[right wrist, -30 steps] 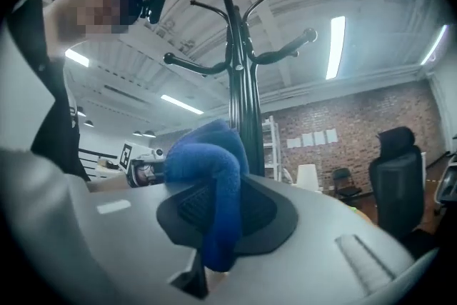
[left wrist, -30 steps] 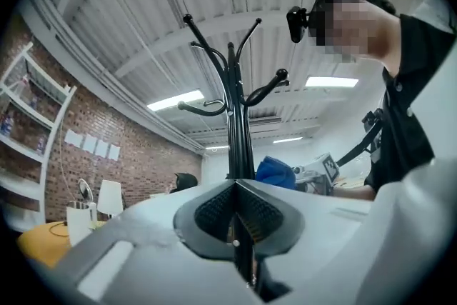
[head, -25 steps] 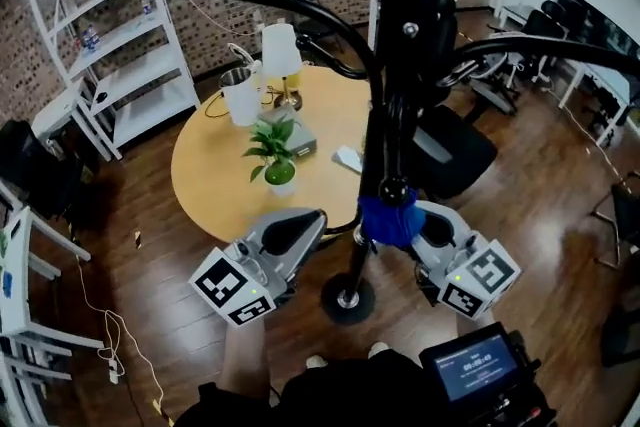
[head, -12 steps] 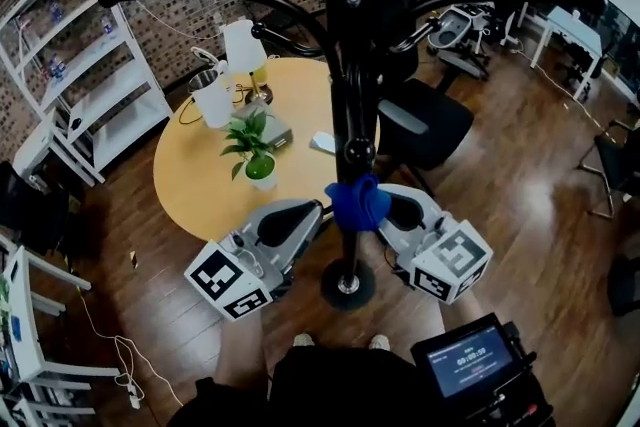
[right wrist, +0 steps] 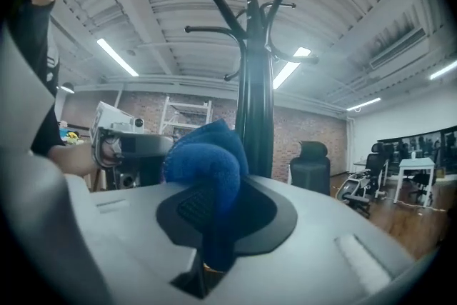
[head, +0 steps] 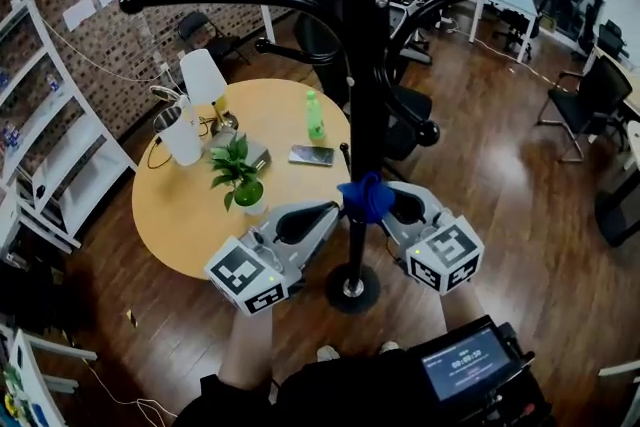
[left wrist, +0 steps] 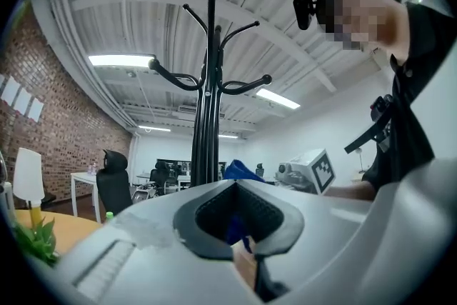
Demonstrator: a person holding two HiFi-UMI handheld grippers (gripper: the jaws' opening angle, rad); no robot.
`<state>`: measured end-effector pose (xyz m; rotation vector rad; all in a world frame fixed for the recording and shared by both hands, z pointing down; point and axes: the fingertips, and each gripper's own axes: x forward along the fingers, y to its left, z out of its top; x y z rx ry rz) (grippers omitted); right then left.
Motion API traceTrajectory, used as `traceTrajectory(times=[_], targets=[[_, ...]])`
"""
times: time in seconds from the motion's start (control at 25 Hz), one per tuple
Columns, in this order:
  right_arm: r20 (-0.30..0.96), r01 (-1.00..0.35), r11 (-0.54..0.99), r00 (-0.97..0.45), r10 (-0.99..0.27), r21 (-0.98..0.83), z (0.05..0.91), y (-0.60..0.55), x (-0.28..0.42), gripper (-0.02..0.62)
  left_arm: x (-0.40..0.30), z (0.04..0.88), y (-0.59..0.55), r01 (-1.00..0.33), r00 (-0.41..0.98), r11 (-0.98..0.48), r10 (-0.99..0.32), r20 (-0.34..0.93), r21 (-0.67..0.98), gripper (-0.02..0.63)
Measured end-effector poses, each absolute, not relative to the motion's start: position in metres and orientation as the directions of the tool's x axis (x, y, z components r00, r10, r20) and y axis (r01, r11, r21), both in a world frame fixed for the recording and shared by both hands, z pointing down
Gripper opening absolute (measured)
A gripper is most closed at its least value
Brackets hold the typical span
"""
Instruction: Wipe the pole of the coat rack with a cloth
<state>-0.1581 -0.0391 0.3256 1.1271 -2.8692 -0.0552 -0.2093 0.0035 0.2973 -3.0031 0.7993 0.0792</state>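
The blue cloth [head: 367,198] sits bunched against the black pole [head: 361,95] of the coat rack, low on it, between the two claws and just ahead of their tips. The right claw [right wrist: 206,253] is closed on a thick fold, the rest of the cloth bulging up above its jaws. The left claw [left wrist: 241,243] is closed too, with a thin blue edge pinched in its slot.

The cloth looks soft and light, likely to bunch or slide free. I'd hold it by its two ends, as here, so that it wraps the pole. The pole seems stiff and slick, and the tall rack stands on a small round base [head: 352,288] below the claws, so a hard sideways pull might rock it.

Beyond the left claw stands a round table [head: 170,215] with a potted plant [head: 238,177].
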Motion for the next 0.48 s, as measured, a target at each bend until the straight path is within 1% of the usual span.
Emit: traceTrajectory(times=[0.12, 0.2, 0.32, 0.48], targets=[[0.082, -0.722, 0.685, -0.68, -0.729, 0.1, 0.338, -0.047, -0.159, 0.048, -0.213, 0.299, 0.009, -0.497, 0.866, -0.868, -0.496, -0.061, -0.01, 0.002], [0.064, -0.751, 0.653, -0.65, -0.757, 0.1, 0.329, -0.057, -0.156, 0.048, -0.212, 0.298, 0.011, -0.498, 0.866, -0.867, -0.496, -0.062, -0.011, 0.002], [-0.032, -0.761, 0.641, -0.646, -0.762, 0.102, 0.284, -0.063, -0.154, 0.048, -0.211, 0.291, 0.015, -0.502, 0.864, -0.864, -0.5, -0.061, -0.038, 0.002], [-0.196, -0.771, 0.62, -0.637, -0.746, 0.147, 0.205, -0.064, -0.152, 0.048, -0.212, 0.279, 0.019, -0.511, 0.859, -0.857, -0.506, -0.086, -0.062, 0.002]])
